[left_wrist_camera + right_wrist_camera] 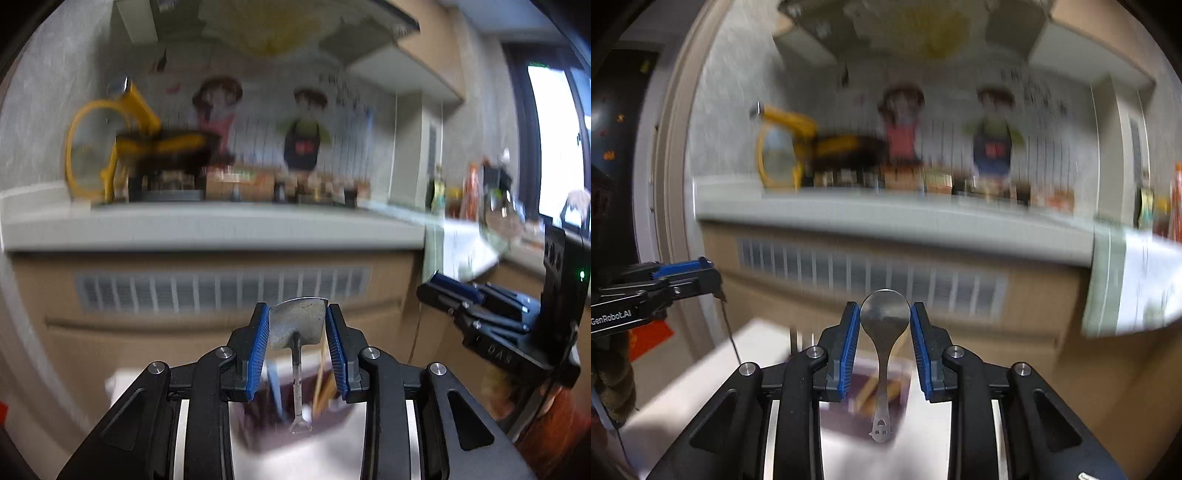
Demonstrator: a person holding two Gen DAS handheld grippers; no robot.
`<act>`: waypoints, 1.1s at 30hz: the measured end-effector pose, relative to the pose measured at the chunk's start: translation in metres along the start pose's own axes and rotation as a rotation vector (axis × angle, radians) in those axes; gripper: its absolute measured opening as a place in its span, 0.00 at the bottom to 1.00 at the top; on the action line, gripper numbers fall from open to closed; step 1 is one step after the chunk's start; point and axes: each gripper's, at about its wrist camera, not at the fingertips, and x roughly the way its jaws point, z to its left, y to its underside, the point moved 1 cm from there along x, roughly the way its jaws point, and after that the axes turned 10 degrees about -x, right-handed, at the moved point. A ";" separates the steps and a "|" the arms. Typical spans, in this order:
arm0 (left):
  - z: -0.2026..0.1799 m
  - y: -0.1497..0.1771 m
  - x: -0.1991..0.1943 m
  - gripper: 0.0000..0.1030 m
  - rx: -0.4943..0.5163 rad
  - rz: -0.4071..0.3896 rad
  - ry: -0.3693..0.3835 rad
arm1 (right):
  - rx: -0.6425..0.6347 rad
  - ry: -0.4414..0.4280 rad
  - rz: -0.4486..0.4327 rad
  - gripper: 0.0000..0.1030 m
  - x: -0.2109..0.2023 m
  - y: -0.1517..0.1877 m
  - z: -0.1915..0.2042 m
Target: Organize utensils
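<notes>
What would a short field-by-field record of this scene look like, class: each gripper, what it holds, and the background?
left gripper: shut on the metal spatula, blade between the pads, handle hanging down
right gripper: shut on the metal spoon, bowl between the pads, handle hanging down
background: grey counter with a yellow-rimmed lid; blurred
below the grippers: a container, contents too blurred to name

A grey tabletop [221, 225] runs along the wall, carrying a yellow-rimmed glass lid [86, 155], a dark pan [173, 147] on a stand and blurred small jars [923, 181].
</notes>
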 end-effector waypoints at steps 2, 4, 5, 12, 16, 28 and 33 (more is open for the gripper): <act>0.005 -0.017 0.015 0.31 -0.018 -0.019 0.012 | 0.020 -0.011 -0.008 0.24 0.015 -0.015 -0.007; 0.015 -0.019 0.031 0.31 -0.042 -0.008 0.019 | 0.042 -0.034 0.009 0.24 0.032 -0.016 -0.011; 0.021 -0.016 0.041 0.31 -0.052 0.003 0.017 | 0.050 -0.045 0.021 0.24 0.040 -0.013 -0.011; 0.064 0.030 0.095 0.31 -0.171 0.112 0.016 | 0.058 -0.088 0.171 0.24 0.111 0.049 0.005; 0.082 0.066 0.130 0.37 -0.224 0.187 0.054 | 0.165 -0.221 0.318 0.25 0.145 0.090 0.004; 0.064 0.123 0.053 0.45 -0.158 0.107 -0.139 | 0.206 -0.126 0.303 0.26 0.072 0.136 0.003; 0.048 0.142 0.008 0.45 -0.164 0.155 -0.132 | 0.168 -0.120 0.284 0.26 0.028 0.133 0.005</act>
